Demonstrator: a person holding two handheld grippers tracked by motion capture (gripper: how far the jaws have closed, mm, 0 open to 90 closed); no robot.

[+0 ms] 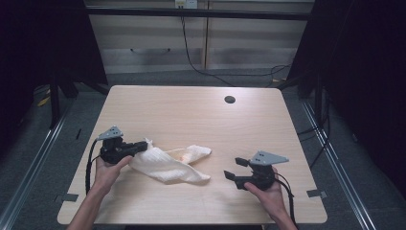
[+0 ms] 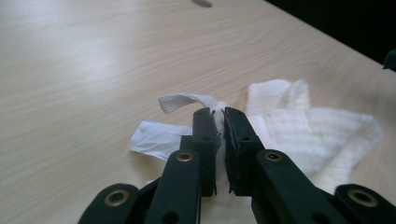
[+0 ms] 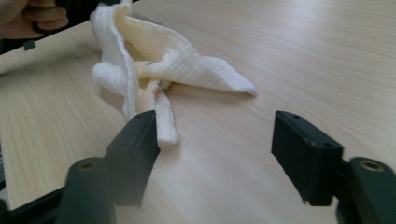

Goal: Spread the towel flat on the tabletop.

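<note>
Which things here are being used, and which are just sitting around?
Being used:
- white towel, crumpled on the table
- left hand-held gripper, shut on the towel's edge
- right hand-held gripper, open, beside the towel

Just sitting around:
- dark round hole in the tabletop
- black cables on the floor behind

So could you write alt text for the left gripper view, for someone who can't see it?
Two black jaws of the left gripper are pinched shut on a fold of a crumpled white cloth lying on a pale wooden table. A strip of the cloth curls up just beyond the jaw tips.
</note>
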